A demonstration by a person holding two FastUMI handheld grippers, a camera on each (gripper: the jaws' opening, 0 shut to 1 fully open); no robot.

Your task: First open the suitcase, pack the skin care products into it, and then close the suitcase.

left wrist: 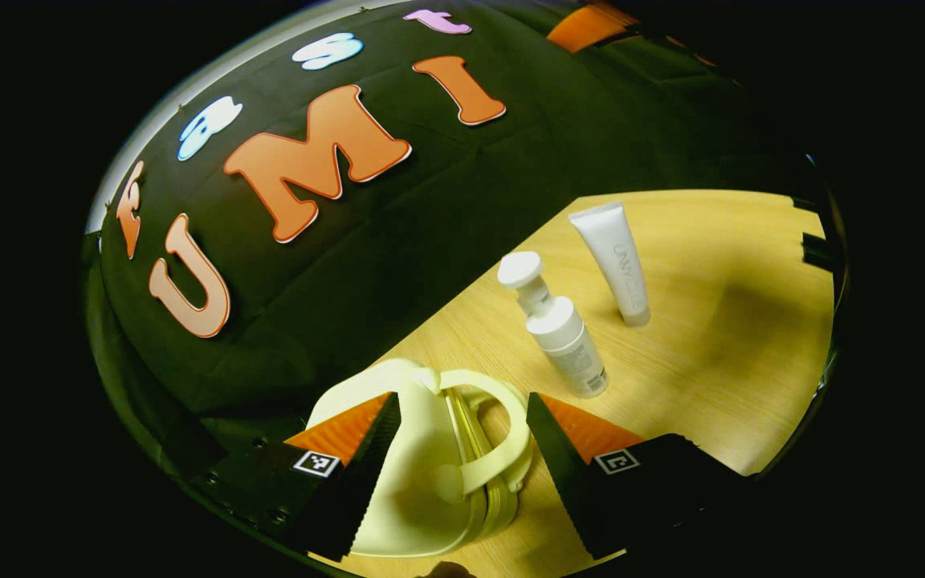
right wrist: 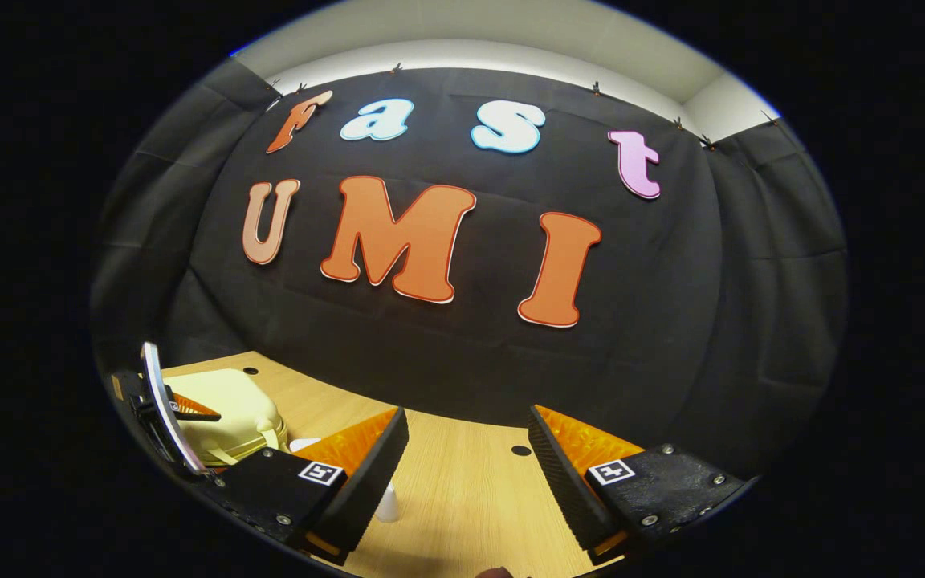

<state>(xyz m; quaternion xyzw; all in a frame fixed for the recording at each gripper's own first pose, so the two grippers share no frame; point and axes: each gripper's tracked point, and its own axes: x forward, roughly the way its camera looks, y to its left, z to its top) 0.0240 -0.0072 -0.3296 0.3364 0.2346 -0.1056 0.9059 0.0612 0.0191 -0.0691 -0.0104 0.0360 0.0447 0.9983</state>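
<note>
A pale yellow suitcase lies closed on the wooden table, its handle facing right in the left gripper view. My left gripper is open, its fingers standing on either side of the case's top end. Past the case stand a white pump bottle and, farther off, a white tube. My right gripper hangs open over bare table with nothing between its fingers. In the right gripper view the suitcase sits at the far left. A white bottle's base peeks out behind the left finger.
The black cloth wall runs close along the table's far edge. Small dark holes dot the tabletop. Part of the other gripper's body shows beside the suitcase in the right gripper view. Open wood lies right of the tube.
</note>
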